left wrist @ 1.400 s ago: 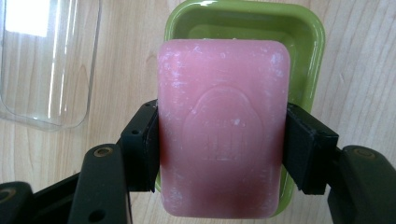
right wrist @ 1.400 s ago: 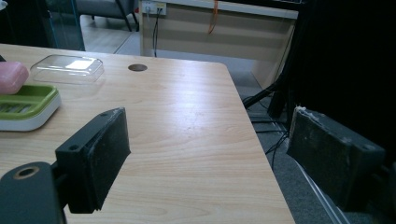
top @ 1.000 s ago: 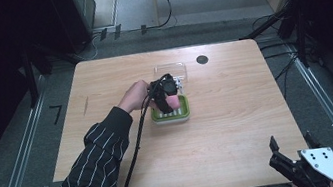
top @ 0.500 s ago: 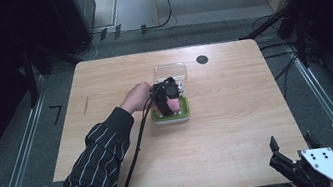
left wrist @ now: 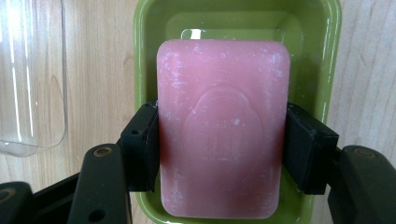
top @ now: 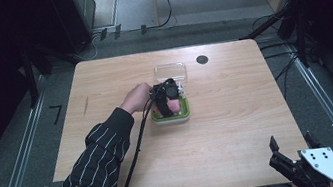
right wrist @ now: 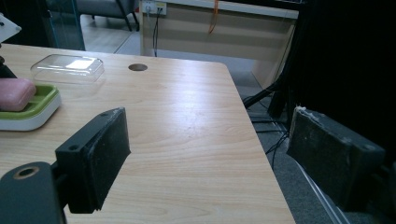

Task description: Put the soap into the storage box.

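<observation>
Soap bar: pink, rectangular with rounded corners, embossed emblem on the top face, pale scuff marks scattered over the surface. Held over the green soap dish, long sides pinched between the two black jaws of the left gripper; contact with the dish floor cannot be told from above. Seen also from the high view as a pink patch at the dish, beneath the left gripper.

Left of table: striped sleeve reaching forward from the near edge, hand wrapped on the gripper body, black cable trailing back along the forearm.

Centre of table: light wood surface; dish green inside with a white base, as seen side-on from the right gripper view, soap sitting proud of the rim. Clear plastic lid lying just beyond the dish, apart from it; same lid at the left margin of the left gripper view.

Further right: round dark hole in the tabletop, near the far edge.

Far right, near corner: right gripper with grey three-cornered plate, at the table edge. Jaws spread wide, nothing between them; worn black pads over bare wood and the floor beyond the edge.
</observation>
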Motion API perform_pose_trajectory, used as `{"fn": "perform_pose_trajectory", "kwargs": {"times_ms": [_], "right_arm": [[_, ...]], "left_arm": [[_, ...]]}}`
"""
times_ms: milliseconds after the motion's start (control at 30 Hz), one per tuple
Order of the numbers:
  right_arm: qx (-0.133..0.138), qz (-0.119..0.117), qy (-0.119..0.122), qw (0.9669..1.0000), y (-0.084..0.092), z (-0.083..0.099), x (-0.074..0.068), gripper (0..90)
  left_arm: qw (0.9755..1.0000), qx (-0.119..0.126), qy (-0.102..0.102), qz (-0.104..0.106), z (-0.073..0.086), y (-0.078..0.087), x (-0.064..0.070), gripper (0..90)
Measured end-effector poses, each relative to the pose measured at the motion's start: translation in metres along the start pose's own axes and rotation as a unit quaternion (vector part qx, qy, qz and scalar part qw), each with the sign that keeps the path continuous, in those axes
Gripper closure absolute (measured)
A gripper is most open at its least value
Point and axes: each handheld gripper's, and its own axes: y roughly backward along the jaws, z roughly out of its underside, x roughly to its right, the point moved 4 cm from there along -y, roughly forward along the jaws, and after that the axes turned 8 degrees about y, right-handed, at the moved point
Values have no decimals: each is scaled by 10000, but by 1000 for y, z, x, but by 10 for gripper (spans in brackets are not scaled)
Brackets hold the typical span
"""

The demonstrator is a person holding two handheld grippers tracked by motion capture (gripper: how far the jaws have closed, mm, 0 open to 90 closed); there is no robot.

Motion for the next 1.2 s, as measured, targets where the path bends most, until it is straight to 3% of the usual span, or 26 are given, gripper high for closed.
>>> {"fn": "perform_pose_trajectory", "kwargs": {"times_ms": [933,1200], "right_arm": [[1,1,-8,10000,0,0,0,127],[0,1,-9,10000,0,0,0,127]], "left_arm": [[9999,14,82,106,1,-4,-1,379],[9998,117,80,149,1,-2,-2,371]]}}
